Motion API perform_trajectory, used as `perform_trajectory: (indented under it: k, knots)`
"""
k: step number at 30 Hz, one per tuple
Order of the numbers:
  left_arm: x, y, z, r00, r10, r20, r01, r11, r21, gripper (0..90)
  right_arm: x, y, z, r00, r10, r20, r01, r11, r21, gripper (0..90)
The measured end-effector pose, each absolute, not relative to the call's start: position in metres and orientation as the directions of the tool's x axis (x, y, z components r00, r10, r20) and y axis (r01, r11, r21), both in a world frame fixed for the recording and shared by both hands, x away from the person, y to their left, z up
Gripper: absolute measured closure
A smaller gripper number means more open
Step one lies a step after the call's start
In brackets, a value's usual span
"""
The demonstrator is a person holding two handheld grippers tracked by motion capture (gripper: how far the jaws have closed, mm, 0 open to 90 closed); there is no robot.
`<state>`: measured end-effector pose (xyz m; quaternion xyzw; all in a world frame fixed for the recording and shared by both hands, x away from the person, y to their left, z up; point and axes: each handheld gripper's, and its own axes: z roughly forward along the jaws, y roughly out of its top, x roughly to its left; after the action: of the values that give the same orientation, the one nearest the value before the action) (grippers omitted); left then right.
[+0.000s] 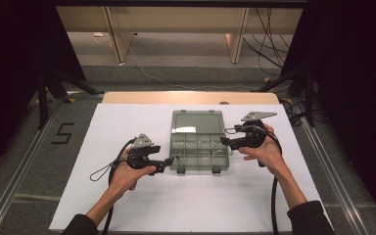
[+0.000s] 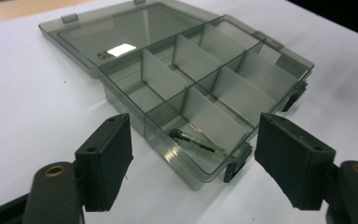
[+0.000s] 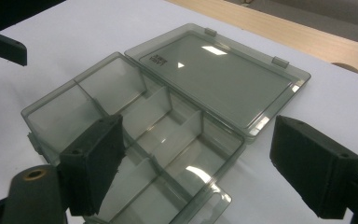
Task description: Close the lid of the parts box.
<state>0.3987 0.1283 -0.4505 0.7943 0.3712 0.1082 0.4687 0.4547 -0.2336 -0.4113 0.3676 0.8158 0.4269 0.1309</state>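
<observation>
We see a clear grey box point(image 1: 198, 142) w/ its lid open flat, in the middle of the white surface point(image 1: 127, 205). A small glass tube point(image 2: 197, 142) lies in a corner slot. Left gripper point(image 1: 169, 161) & right gripper point(image 1: 223, 142) sit beside the box, both wide, holding nothing.

A white sheet point(image 1: 142, 205) covers the work surface; a strip of light wooden tabletop point(image 1: 191, 97) shows at its far edge. The grey floor point(image 1: 14, 161) carries a black numeral 5 marking point(image 1: 62, 133) at left. Metal rails point(image 1: 10, 191) run along both sides. Wooden furniture legs point(image 1: 115, 34) stand beyond. Black cables point(image 1: 269, 44) hang at far right. Dark panels point(image 1: 352, 73) flank the area.
</observation>
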Motion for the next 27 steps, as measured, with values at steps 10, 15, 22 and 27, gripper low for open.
perform_trajectory:
  k: [10, 15, 22, 27]
  knots:
    - [0.414, 0.121, -0.454, 0.689, 0.702, -0.181, 0.559, -0.355, 0.750, 44.2, 0.457, -0.235, -0.412, -0.693, 0.714, 0.103, 0.489, 0.360, 0.795, 18.7]
    - [0.418, 0.116, -0.454, 0.682, 0.714, -0.158, 0.569, -0.384, 0.727, 52.5, 0.457, -0.235, -0.412, -0.694, 0.714, 0.089, 0.483, 0.369, 0.794, 19.2]
    - [0.421, 0.112, -0.458, 0.679, 0.715, -0.167, 0.617, -0.432, 0.657, 64.7, 0.457, -0.236, -0.412, -0.689, 0.719, 0.091, 0.488, 0.367, 0.792, 19.6]
    - [0.421, 0.109, -0.457, 0.669, 0.721, -0.179, 0.632, -0.426, 0.648, 70.1, 0.460, -0.235, -0.414, -0.676, 0.729, 0.112, 0.506, 0.349, 0.788, 19.7]
